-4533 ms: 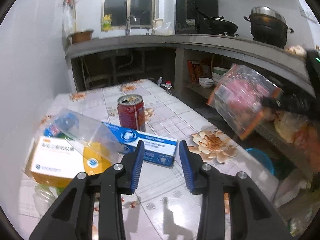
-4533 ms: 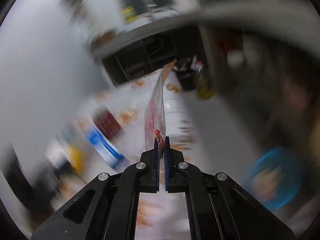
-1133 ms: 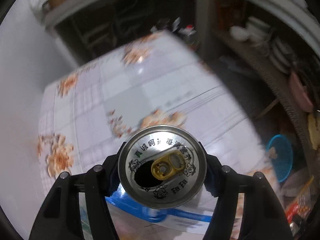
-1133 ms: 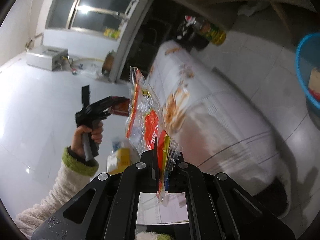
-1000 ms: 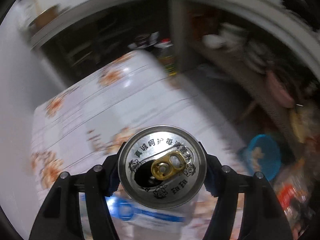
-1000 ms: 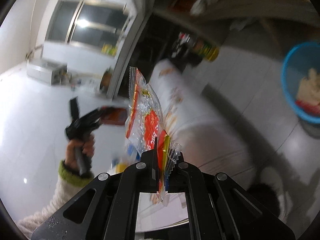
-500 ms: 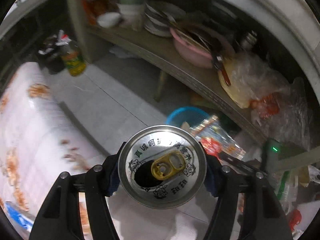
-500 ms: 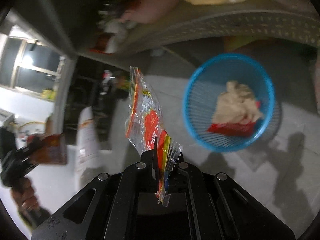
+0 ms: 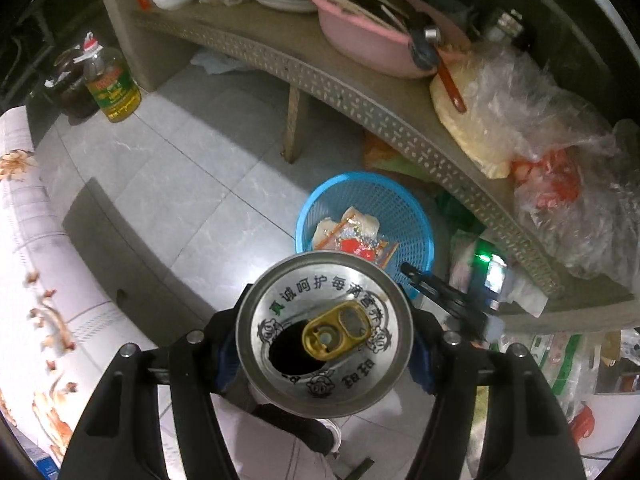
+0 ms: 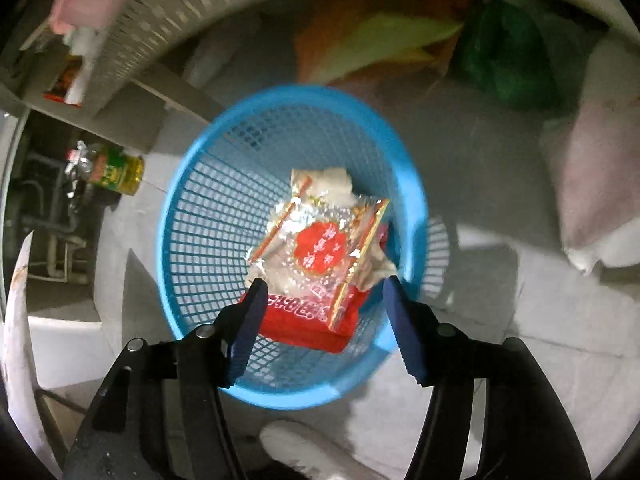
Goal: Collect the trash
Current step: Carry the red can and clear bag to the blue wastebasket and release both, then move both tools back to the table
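your right gripper (image 10: 322, 320) fingers are opening over the blue basket (image 10: 192, 216) with the snack wrapper (image 10: 320, 248) already lying inside, so next bring the can (image 9: 324, 336) pinched in your left gripper (image 9: 324, 344) toward 12 o'clock and let go

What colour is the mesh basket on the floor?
Bright blue. The mesh basket shows best in the right wrist view, directly below the claw.

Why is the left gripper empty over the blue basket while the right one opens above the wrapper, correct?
Not empty: the left gripper is shut on a can, per the left wrist view. The rest holds: it hangs over the blue basket, and the right gripper opens above the wrapper.
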A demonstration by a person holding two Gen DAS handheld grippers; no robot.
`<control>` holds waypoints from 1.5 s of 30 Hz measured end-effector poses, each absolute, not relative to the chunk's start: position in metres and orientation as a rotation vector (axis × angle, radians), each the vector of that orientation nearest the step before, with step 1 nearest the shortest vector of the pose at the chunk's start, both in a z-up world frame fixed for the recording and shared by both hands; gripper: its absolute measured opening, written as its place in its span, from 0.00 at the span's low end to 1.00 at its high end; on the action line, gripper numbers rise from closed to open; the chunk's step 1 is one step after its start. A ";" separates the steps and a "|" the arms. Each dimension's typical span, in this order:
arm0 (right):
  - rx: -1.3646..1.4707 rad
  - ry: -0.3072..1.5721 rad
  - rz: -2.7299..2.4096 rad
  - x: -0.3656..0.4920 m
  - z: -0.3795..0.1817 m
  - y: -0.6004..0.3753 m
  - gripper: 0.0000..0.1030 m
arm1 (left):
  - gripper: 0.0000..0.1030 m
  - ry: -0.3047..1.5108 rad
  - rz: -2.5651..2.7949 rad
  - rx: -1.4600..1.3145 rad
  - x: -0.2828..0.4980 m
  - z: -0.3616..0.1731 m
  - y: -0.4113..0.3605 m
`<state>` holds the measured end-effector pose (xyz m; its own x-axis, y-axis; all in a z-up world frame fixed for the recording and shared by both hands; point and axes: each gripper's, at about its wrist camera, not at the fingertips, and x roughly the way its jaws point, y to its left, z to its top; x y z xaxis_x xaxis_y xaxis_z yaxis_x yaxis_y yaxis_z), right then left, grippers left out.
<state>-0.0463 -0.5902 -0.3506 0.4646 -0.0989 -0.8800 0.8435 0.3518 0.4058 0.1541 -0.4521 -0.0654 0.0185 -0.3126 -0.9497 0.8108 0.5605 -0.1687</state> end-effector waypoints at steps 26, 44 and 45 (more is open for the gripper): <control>0.944 0.824 -0.653 -0.106 -0.275 -0.497 0.63 | 0.81 1.226 -0.976 0.160 0.165 0.002 -0.374; 0.726 0.645 -0.251 -0.039 -0.125 -0.415 0.73 | 0.81 0.858 -0.814 0.163 0.071 0.033 -0.128; 0.707 0.639 -0.225 -0.034 -0.119 -0.409 0.74 | 0.81 0.841 -0.784 0.168 0.067 0.031 -0.115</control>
<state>-0.0336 -0.4090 -0.1194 0.7883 0.0174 -0.6150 0.3991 0.7463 0.5326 0.0671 -0.1148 0.0311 0.4103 -0.5561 -0.7228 0.6820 0.7132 -0.1616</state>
